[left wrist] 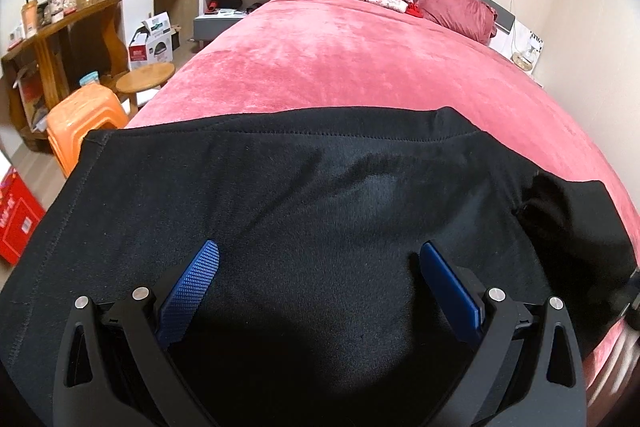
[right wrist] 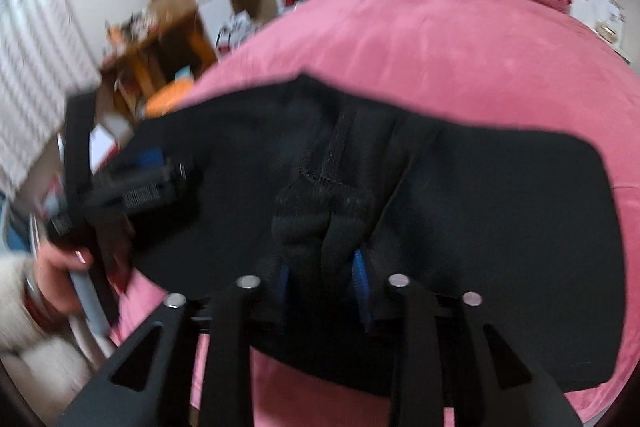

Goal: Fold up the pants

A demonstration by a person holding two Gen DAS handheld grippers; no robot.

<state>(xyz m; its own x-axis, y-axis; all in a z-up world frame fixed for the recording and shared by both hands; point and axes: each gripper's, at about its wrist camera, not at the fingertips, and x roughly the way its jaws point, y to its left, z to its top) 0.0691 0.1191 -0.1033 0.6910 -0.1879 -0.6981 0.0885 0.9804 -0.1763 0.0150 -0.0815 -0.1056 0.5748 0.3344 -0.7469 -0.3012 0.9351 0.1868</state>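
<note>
- 1 pair of black pants (left wrist: pixel 320 211) lies on the pink bedspread (left wrist: pixel 360 67), near the bed's front edge.
- 2 grippers: left gripper (left wrist: pixel 319 267) hovers over the fabric, fingers spread wide; right gripper (right wrist: pixel 322 281) is clamped on a bunched fold.
- Only the right wrist view shows the person's left hand (right wrist: pixel 56 279).
- Only the left wrist view shows 2 stools (left wrist: pixel 120 95).

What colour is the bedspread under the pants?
Pink-red plush bedspread, clearest in the left wrist view; the pants are black.
</note>
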